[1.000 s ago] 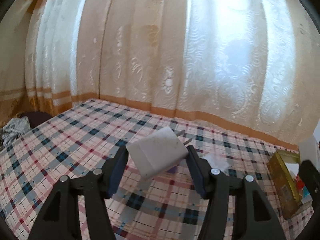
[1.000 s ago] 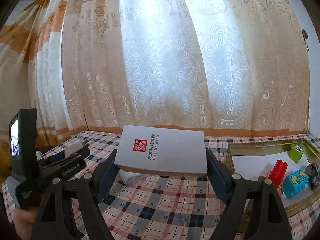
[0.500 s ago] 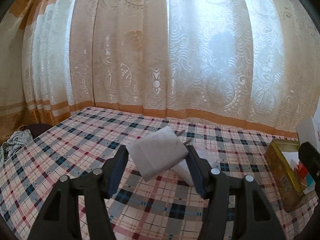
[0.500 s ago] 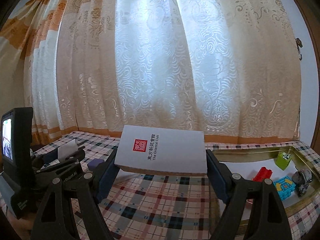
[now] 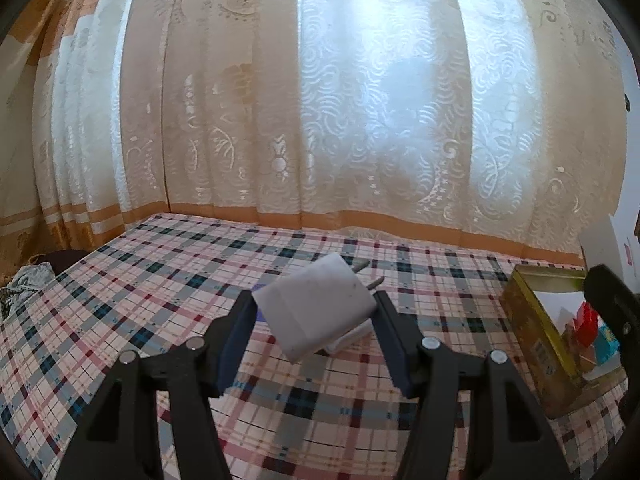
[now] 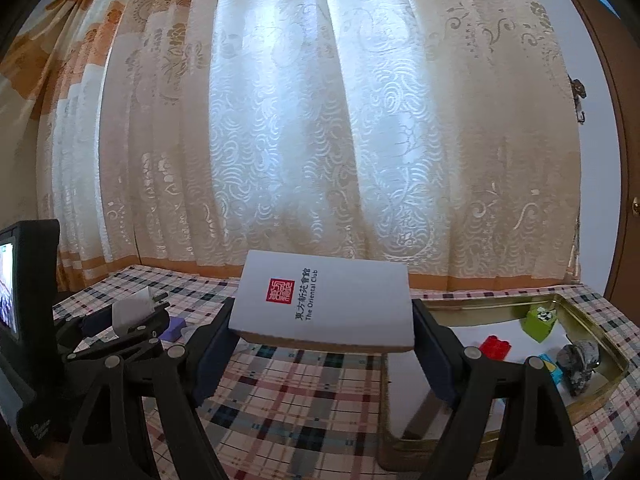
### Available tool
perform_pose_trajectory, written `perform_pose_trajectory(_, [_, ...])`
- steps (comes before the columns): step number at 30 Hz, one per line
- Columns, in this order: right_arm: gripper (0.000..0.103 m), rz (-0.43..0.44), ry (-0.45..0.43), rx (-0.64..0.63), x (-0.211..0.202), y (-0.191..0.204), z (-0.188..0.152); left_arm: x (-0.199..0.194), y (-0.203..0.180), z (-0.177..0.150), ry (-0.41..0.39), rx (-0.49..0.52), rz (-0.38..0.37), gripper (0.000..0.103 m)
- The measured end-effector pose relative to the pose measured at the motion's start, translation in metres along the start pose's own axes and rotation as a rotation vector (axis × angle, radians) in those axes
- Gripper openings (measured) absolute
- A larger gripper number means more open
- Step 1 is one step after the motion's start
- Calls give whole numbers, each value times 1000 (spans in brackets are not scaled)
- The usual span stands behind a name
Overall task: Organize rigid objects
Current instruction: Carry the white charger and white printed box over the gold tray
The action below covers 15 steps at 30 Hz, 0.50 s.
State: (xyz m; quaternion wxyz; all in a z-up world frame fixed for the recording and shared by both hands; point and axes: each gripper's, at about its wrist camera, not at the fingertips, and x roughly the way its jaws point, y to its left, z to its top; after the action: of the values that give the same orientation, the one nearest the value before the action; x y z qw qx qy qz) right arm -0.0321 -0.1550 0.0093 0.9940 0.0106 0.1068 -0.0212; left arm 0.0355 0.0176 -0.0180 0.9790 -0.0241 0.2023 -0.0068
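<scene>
Left tongs (image 5: 316,314): clamped on a white charger (image 5: 318,306), held tilted above the tabletop (image 5: 120,312), its two prongs pointing up and to the right. Tabletop: checked cloth in pink, grey and dark blue; curtain (image 5: 320,100) hanging behind it. A purple block (image 6: 173,329) lies on the cloth just beyond the left tongs, as the right wrist view shows. Right tongs (image 6: 322,330): gripping a white box (image 6: 324,300) by its two short sides, held level above the cloth; the box bears a red seal and the words "The Oriental Club". Tin (image 6: 592,312): gold, open, standing on the tabletop at the right, just beside the right tongs; its near left corner lies under the box. Contents of the tin: a red brick (image 6: 495,347), a green cube (image 6: 541,320), a small blue item (image 6: 550,366) partly hidden, and a grey lump (image 6: 580,360) against the right wall. Door (image 6: 624,160): brown, at the far right edge.
</scene>
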Motion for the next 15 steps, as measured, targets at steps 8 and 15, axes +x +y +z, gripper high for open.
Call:
perform_pose_trajectory(8, [83, -24, -13, 5, -7, -17, 0, -7, -18, -3, -3, 7, -22, 59])
perform_pose_trajectory(15, [83, -45, -20, 16, -12, -33, 1, -11, -36, -5, -1, 23, -40, 59])
